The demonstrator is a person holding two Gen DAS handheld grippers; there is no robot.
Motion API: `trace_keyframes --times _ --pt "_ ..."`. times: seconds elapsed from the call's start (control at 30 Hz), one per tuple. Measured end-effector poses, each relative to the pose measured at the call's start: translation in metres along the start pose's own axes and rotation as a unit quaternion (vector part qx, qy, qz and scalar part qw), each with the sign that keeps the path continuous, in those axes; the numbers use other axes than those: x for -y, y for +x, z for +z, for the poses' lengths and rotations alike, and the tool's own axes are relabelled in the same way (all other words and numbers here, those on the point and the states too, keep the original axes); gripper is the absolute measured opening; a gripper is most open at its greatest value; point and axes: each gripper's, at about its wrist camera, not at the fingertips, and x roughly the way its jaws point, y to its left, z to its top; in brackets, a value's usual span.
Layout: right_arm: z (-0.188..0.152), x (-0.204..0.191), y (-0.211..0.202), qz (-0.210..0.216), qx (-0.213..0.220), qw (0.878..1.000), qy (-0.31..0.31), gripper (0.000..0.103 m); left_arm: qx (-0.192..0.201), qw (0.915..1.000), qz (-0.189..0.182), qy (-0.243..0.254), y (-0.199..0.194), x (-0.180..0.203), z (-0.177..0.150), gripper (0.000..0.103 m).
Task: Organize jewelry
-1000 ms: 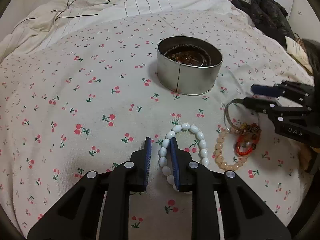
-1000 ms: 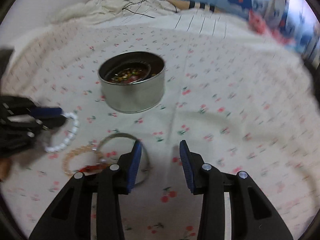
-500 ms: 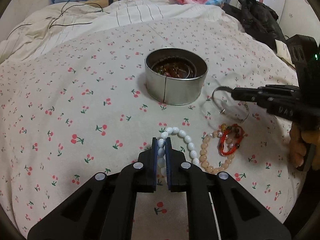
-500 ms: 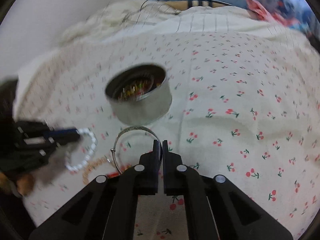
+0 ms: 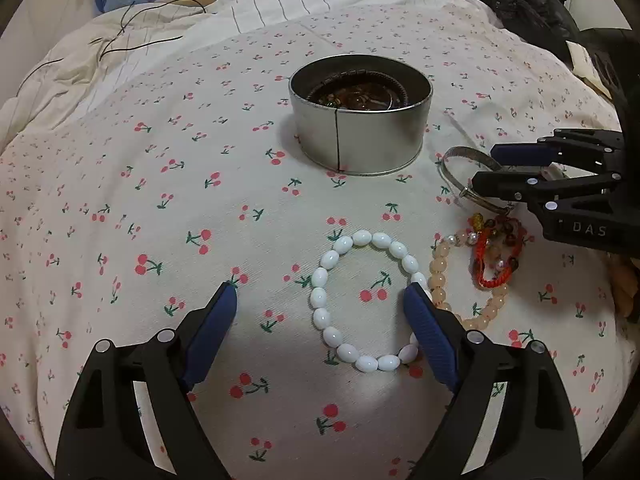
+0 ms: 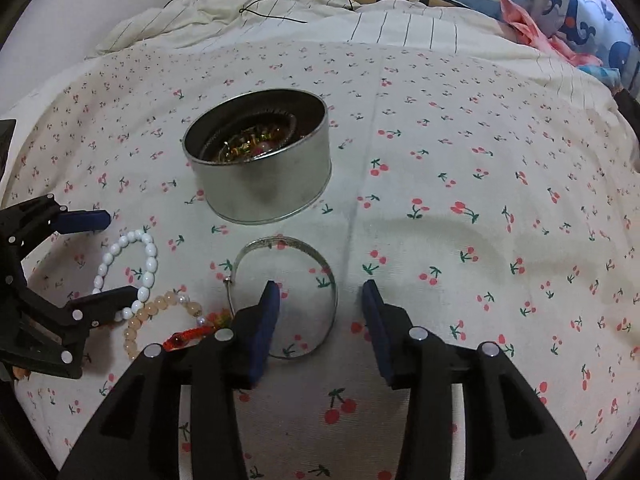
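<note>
Where the cherry-print bedspread (image 5: 160,216) covers the whole bed, a round metal tin (image 5: 360,132) sits near its middle, upright and open-topped, with dark and coloured jewelry lying in its bottom. Nearer the cameras than the tin, four pieces lie on the cloth in a loose cluster.

The left gripper (image 5: 320,308) has just been opening, and its blue-padded fingers now stand spread wide. The white bead bracelet (image 5: 332,260) lies flat on the bedspread between them — its left side clear of the left pad, its right side running just beside or under the right pad; contact there cannot be told. Nothing is pinched.

The right gripper (image 6: 318,294) has likewise just been opening, and its fingers stand moderately apart. The thin silver bangle (image 6: 280,245) lies flat on the cloth, one side of its ring between the pads, the left pad over the ring's inside. The pads do not press on it.

Just right of the white bracelet, touching it or nearly so, lies the peach bead bracelet (image 5: 438,280), and over its upper part rests the red cord bracelet (image 5: 488,280) with dark beads.
</note>
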Motion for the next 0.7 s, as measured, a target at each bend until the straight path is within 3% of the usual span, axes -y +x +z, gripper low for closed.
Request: trace_keyframes --times 0.03,0.07,0.13,0.2,0.4,0.7 --pt "-0.001 0.003 0.001 0.000 0.001 1.000 0.004 0.034 0.001 1.0000 -0.004 -0.002 0.000 -0.001 0.001 0.075" --pt "-0.001 0.005 0.001 0.001 0.001 1.000 0.007 0.017 0.002 0.9999 -0.011 -0.004 0.000 -0.001 0.001 0.068" --pt "-0.001 0.007 0.000 0.011 0.002 1.000 0.013 0.007 0.006 0.9998 -0.021 -0.005 -0.002 0.000 0.002 0.034" --pt "-0.001 0.007 -0.002 0.012 0.009 1.000 0.015 0.005 0.007 0.9996 -0.029 0.001 -0.005 0.002 0.002 0.007" --pt "0.003 0.011 -0.006 0.023 0.015 0.999 0.027 0.004 0.028 0.9993 -0.023 0.000 -0.012 0.003 0.005 0.007" --pt "0.001 0.008 0.005 0.011 -0.007 1.000 0.014 0.006 0.021 0.9998 0.001 0.005 -0.007 0.005 0.004 0.010"
